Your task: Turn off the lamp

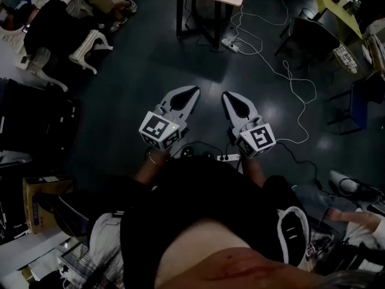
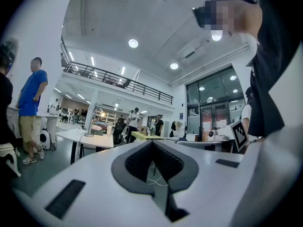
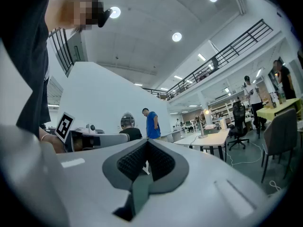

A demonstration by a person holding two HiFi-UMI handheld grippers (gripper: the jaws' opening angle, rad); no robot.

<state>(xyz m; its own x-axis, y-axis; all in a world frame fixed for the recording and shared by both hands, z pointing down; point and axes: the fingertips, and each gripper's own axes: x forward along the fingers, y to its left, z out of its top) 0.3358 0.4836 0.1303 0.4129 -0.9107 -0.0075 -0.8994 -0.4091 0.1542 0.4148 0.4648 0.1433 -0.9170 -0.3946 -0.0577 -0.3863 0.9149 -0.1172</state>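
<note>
Both level | left hand-held gripper [image 1: 192, 93] closed | right hand-held gripper [image 1: 227, 96] closed

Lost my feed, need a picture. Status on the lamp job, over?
Left gripper, right gripper: both shut, empty. Lamp on far table, looks lit, untouched. Cables on the floor ahead.

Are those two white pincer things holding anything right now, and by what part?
Nothing is held. The left gripper and the right gripper both have their jaws shut together, with nothing between them.
</note>
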